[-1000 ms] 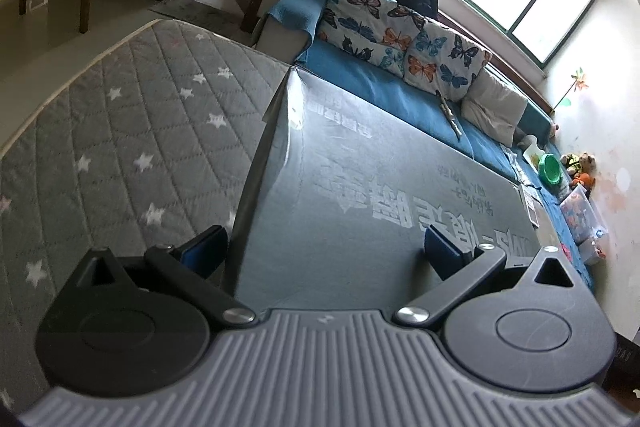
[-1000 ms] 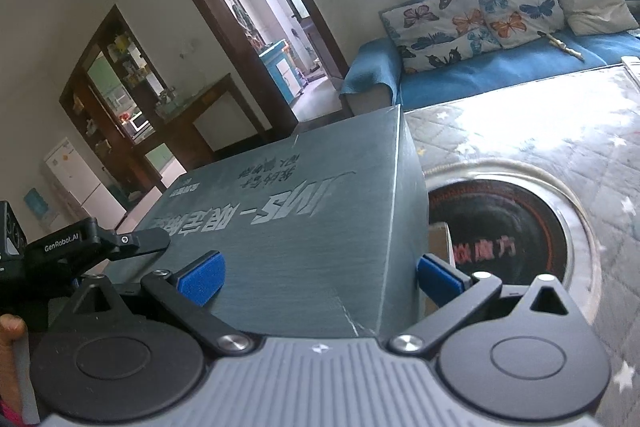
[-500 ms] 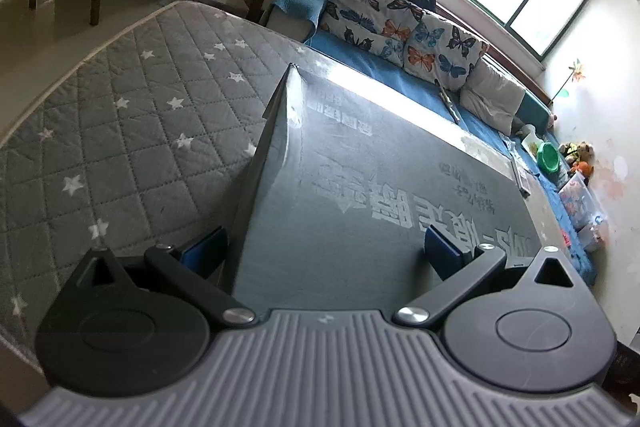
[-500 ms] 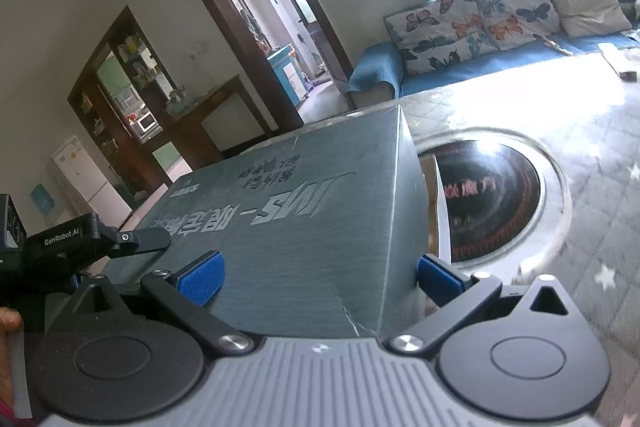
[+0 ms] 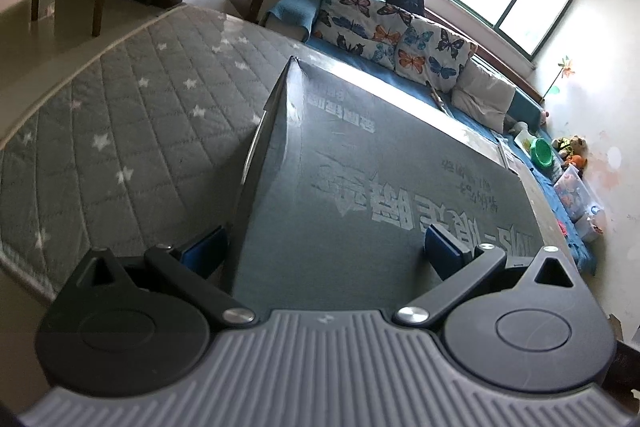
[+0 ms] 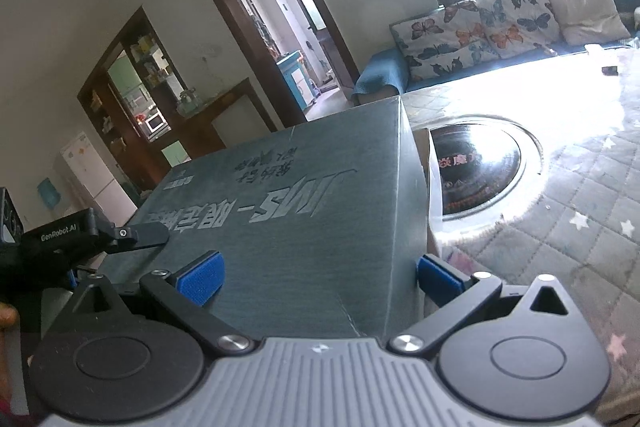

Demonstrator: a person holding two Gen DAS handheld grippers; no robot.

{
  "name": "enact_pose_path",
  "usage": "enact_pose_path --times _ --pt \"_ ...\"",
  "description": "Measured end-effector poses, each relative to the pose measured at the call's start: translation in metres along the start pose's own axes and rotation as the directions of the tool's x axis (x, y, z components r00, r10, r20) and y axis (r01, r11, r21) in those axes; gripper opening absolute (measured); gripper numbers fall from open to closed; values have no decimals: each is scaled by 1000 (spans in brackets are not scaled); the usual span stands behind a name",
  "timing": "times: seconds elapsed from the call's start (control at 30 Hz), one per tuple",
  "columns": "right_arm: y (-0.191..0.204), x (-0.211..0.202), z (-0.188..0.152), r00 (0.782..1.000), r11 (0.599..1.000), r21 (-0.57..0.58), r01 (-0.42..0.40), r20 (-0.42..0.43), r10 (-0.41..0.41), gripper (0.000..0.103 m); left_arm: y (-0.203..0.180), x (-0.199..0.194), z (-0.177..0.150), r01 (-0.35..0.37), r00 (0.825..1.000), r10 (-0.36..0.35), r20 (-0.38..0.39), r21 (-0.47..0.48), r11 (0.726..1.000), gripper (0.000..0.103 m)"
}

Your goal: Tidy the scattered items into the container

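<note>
Both grippers are on the dark grey box lid (image 5: 384,187), one at each near corner.

Left gripper (image 5: 326,253): fingers spread wide, blue pads either side of the lid's corner — one pad (image 5: 204,253) just off the side wall, the other (image 5: 442,253) over the printed top face. Can't tell whether either pad actually touches the cardboard; it's no tight clamp.

Right gripper (image 6: 320,277): same posture at the opposite corner, fingers wide apart, left pad (image 6: 202,277) over the top face, right pad (image 6: 438,277) beside the side wall. Contact can't be confirmed here either.

The lid sits tilted over the container, top face with pale lettering up. In the right wrist view the brown cardboard edge of the box base (image 6: 430,187) shows just past the lid's right wall. Beside it is a round black cooktop (image 6: 478,167) set in a metal ring in the bench (image 6: 580,219), which is covered by a grey quilted cloth with stars.

The other gripper's black body (image 6: 80,235) shows at the far left of the right wrist view, one finger tip over the lid — part of a hand at the frame edge below it.

Background: blue sofa (image 5: 400,83) with butterfly cushions.
</note>
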State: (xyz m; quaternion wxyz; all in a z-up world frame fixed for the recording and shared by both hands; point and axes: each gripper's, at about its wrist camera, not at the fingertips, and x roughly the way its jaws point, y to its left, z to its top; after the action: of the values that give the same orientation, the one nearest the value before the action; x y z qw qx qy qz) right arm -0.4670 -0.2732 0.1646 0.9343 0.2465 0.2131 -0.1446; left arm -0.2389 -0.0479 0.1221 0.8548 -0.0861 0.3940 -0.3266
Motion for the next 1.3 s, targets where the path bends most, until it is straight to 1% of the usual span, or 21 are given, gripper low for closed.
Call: enact_pose_path --times 0.27,0.5,0.77,0.93,1.3 --pt "10 -22 -33 1000 1000 -20 10 -19 -11 103 12 -19 -35 1 1000 -1 -26 -20 1000 103" --pt "17 -33 -52 998 1000 -25 11 -54 -12 103 23 -30 -55 -1 999 0 -42 -23 1000 103" --pt "17 -38 -59 997 999 -22 30 -70 -31 103 29 -23 -64 6 997 -8 -74 -40 999 103" --pt "14 -40 -60 996 999 -15 39 -77 -40 103 33 -14 -63 6 994 -13 -113 -65 998 103" --pt "10 -46 -62 994 998 -2 60 -93 -60 103 30 -2 -62 -8 988 -3 -151 -72 997 103"
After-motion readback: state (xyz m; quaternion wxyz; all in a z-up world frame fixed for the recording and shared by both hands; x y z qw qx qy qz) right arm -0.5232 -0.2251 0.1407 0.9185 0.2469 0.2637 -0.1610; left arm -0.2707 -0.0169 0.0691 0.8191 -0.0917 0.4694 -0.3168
